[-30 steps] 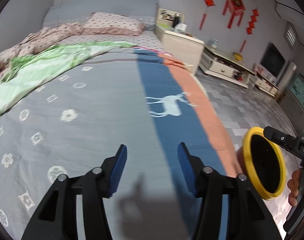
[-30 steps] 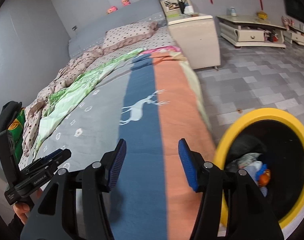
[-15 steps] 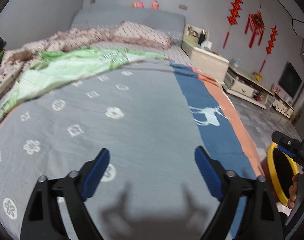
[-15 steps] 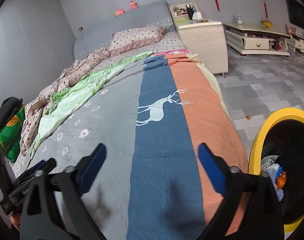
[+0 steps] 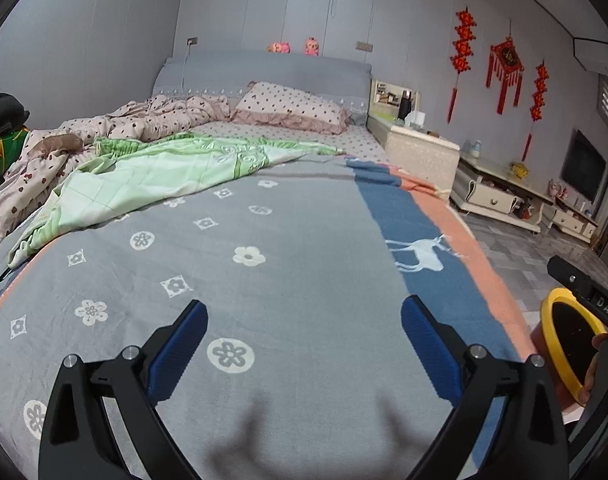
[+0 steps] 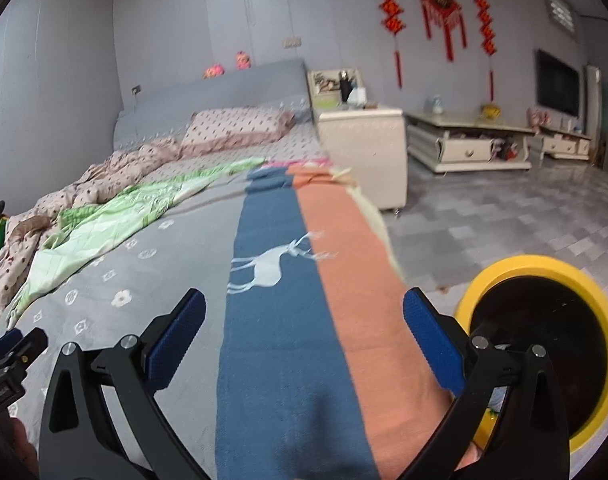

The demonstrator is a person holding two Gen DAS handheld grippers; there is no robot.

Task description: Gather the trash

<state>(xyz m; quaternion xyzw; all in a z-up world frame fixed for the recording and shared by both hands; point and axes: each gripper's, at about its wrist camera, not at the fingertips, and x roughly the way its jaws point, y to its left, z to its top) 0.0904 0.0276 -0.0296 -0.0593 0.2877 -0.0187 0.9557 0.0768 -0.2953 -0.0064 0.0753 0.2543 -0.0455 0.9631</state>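
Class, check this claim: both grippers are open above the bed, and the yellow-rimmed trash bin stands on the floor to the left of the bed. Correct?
Not quite. The yellow-rimmed trash bin stands right of the bed, as the right wrist view shows. The left gripper and right gripper are open.

The letters "DAS" stand in pale print on the black body of the right gripper (image 5: 602, 304), seen at the right edge of the left wrist view; the lettering seems to run on past the edge, so it may be only part of a word. The red hanging ornament (image 6: 440, 2) on the wall carries a gold character, too small and blurred to read. A small label on the left gripper (image 6: 1, 390) is illegible.
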